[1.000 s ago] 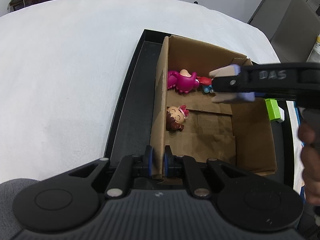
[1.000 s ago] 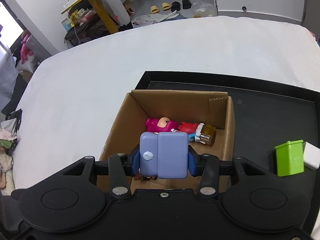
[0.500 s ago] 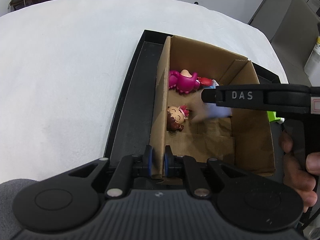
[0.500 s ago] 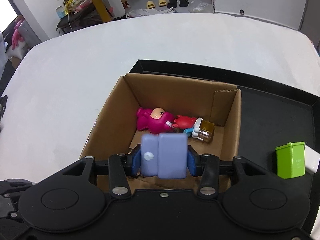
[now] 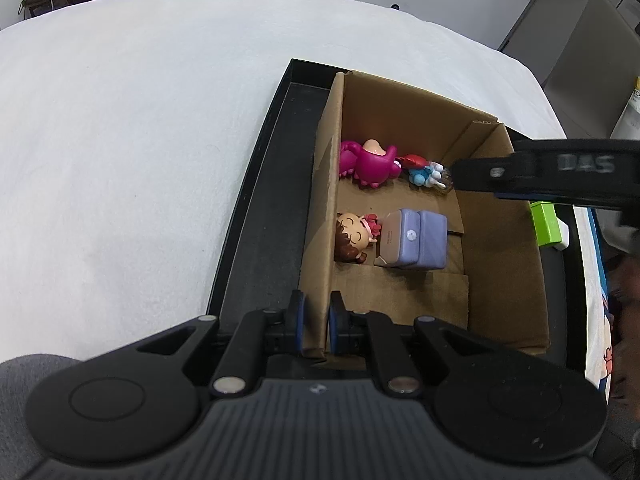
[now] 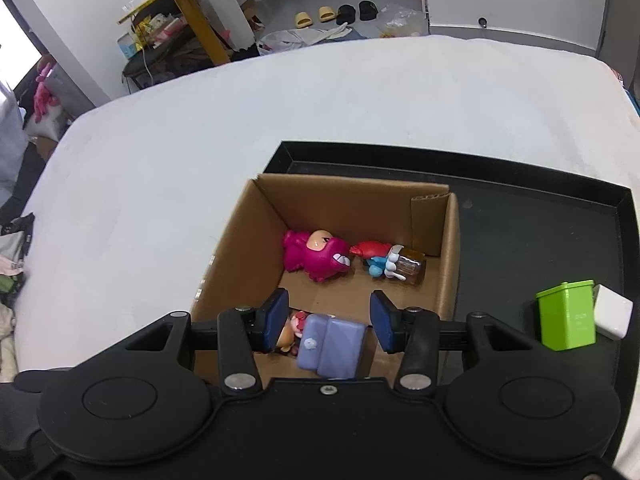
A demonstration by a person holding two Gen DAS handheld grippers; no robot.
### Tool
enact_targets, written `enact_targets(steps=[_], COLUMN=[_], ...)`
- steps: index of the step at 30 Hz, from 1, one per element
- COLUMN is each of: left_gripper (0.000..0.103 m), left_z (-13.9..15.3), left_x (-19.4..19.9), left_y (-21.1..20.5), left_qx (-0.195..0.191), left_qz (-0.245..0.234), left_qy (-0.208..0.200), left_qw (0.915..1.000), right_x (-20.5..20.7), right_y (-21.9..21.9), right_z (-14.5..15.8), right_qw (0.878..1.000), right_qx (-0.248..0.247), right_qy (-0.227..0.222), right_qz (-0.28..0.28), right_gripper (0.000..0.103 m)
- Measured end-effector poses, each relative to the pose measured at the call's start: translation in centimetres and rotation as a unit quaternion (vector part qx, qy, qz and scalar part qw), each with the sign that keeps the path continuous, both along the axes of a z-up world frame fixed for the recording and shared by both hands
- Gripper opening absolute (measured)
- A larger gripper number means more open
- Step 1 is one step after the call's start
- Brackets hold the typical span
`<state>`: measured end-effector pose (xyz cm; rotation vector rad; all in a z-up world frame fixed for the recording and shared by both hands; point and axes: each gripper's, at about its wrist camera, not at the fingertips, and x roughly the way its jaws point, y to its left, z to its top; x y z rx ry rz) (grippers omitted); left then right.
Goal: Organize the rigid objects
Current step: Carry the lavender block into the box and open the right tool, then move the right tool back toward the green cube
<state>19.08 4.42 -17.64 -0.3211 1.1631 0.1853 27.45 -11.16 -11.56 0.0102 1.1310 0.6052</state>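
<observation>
Left gripper (image 5: 316, 330) pinched shut on the near left wall of the box (image 5: 324, 208), one pad outside, one inside, steadying it. Points steeply down over the near corner, parked, with a grey sleeve at the lower left edge of the left view.

Right gripper (image 6: 329, 320) open and empty, pads standing clear on either side of the purple case (image 6: 332, 346), which lies below on the box floor. Not touching it, so released. Angled down over the near part of the box; seen from the left camera as a black bar reaching in from the right above the far right corner, a hand dimly visible behind it at the right edge.

Inside the box, from left: doll (image 5: 354, 234) against the left wall, purple case just beside it and apparently touching; further back, pink dinosaur (image 5: 370, 164) by the left wall, then a red and blue figure (image 6: 376, 260) with a small brown jar (image 6: 412, 268) at the back right corner. Five pieces stowed, by the look of it.

Right of the box, on the black tray (image 6: 520, 240): green bin (image 6: 566, 314) upright, with a white block (image 6: 612, 316) touching its right side. Both outside the box, well apart from the right pads.

Judged well along: most things boxed, two left on the tray. Likely next, a swing of the right gripper rightward to the green bin, with the jaws needing to open wider for it. Left grip probably best kept on the wall meanwhile, lest the light box slide.
</observation>
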Motion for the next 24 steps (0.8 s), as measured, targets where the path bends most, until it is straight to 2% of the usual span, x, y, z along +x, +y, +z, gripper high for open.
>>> enact_targets(steps=[4, 8, 15, 24], left_gripper=[0.011, 0.011, 0.011, 0.011], left_z=[0.0, 0.0, 0.0, 0.0], left_x=[0.0, 0.0, 0.1, 0.1], left_y=[-0.1, -0.1, -0.2, -0.3], left_qx=[0.001, 0.001, 0.002, 0.005], left_qz=[0.001, 0.001, 0.003, 0.003], left_qy=[0.000, -0.001, 0.000, 0.001], left_qw=[1.0000, 1.0000, 1.0000, 1.0000], right_x=[0.1, 0.0, -0.1, -0.8], right_y=[-0.9, -1.9, -3.7, -5.7], right_z=[1.5, 2.7, 3.9, 4.9], right_qw=[1.000, 1.000, 0.999, 0.998], right_qx=[0.011, 0.022, 0.037, 0.051], right_qy=[0.009, 0.007, -0.003, -0.020], right_qz=[0.006, 0.012, 0.010, 0.012], right_gripper=[0.047, 0.057, 0.067, 0.089])
